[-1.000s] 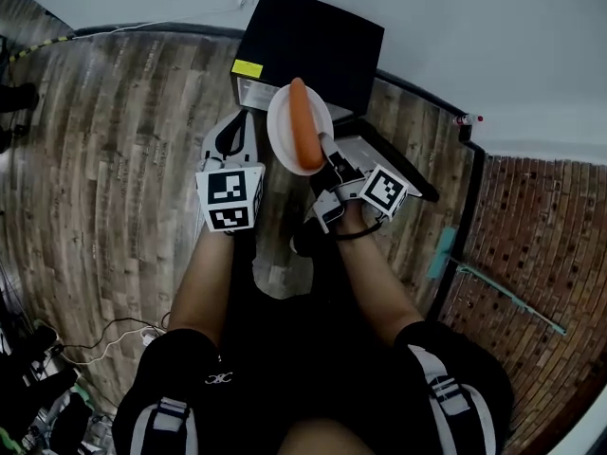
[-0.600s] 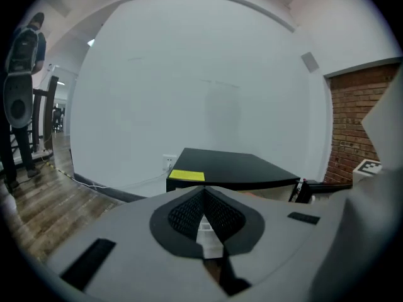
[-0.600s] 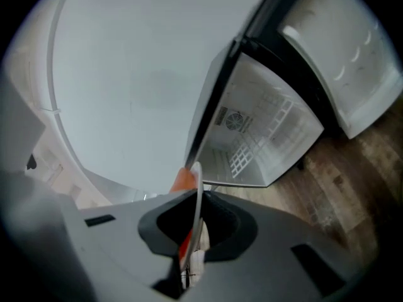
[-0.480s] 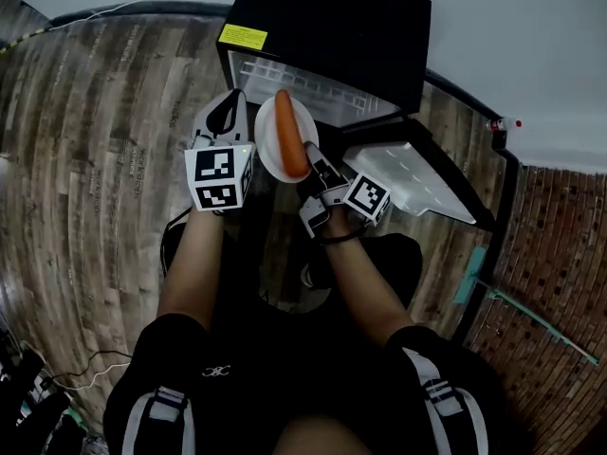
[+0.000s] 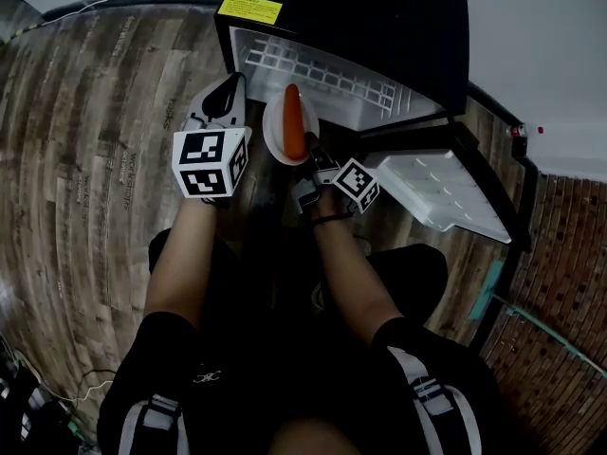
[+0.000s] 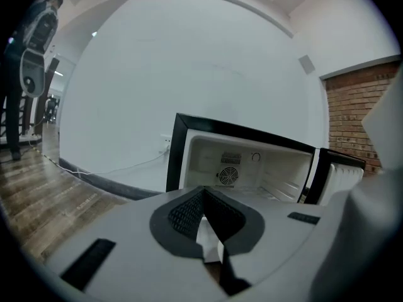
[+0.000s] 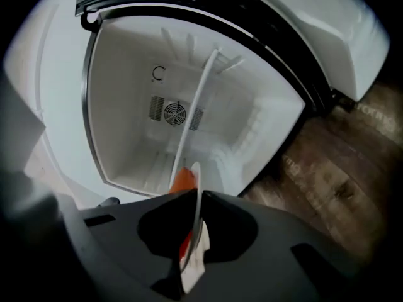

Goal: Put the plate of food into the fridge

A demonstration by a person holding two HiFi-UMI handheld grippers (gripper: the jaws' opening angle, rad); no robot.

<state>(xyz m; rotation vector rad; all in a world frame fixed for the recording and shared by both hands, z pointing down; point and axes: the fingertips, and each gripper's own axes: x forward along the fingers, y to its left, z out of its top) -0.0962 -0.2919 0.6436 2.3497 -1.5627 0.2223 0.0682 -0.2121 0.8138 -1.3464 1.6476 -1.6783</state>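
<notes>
A white plate with an orange carrot on it hangs just in front of the open black fridge. My right gripper is shut on the plate's near rim. In the right gripper view the plate shows edge-on between the jaws of the right gripper, the carrot to its left, and the white fridge compartment with its fan behind. My left gripper sits left of the plate, not touching it. The left gripper is shut and holds nothing.
The fridge door stands open to the right, white inner panel up. A wire shelf lies inside the compartment. Wooden floor spreads left, a brick wall at right. The person's legs fill the lower view.
Both grippers and the plate have moved forward, closer to the open fridge compartment. The right gripper's grip on the plate is unchanged.
</notes>
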